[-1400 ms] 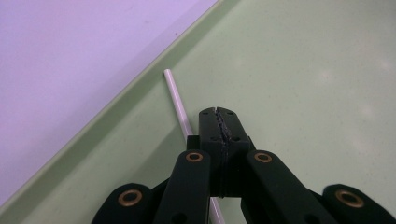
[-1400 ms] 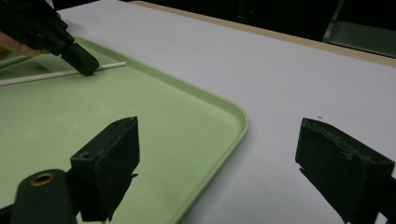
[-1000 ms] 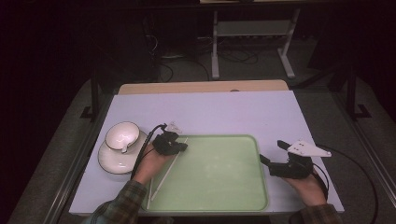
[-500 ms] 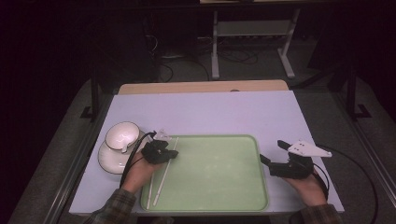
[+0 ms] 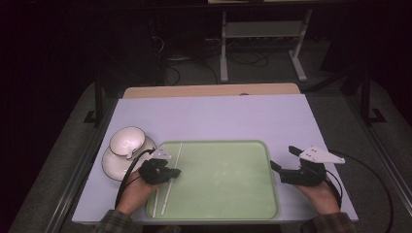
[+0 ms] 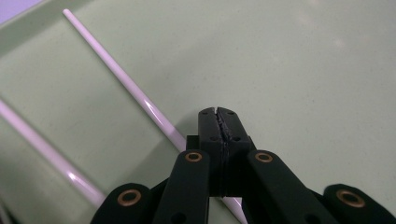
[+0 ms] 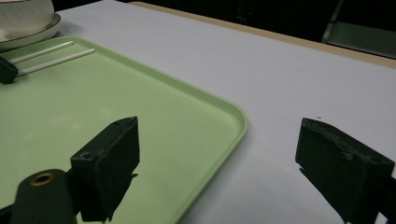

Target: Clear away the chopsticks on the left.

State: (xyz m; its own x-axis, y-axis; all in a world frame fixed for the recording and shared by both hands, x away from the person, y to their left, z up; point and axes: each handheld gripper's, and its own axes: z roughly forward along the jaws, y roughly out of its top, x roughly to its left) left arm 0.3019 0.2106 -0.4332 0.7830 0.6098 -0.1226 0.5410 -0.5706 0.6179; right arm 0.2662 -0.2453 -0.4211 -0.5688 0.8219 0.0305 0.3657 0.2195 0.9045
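Chopsticks (image 5: 167, 179), two white ones, are seen lying side by side along the left part of the green tray (image 5: 228, 213), running from its far left corner toward its near edge. The left hand-held gripper (image 5: 170, 173) is positioned over the middle of their length, its jaws clenched tight together with nothing between them, as is shown plainly in the left gripper view, where the closed tips (image 6: 218, 122) are set just above the tray floor and the nearer chopstick (image 6: 126, 86) passes beneath the gripper's body. Whether the gripper touches that stick cannot be told. The second stick (image 6: 42, 144) is seen further to the left in that view.

The right hand-held gripper (image 5: 283, 164) is held at the tray's right edge, its jaws released and standing wide apart; in the right gripper view one jaw is placed above the tray rim (image 7: 236, 116) and the other above the bare surface (image 7: 261, 70). A white bowl (image 5: 127, 142) on a saucer (image 5: 111, 166) is found just beside the tray's left far corner, on the pale surface (image 5: 218, 116).
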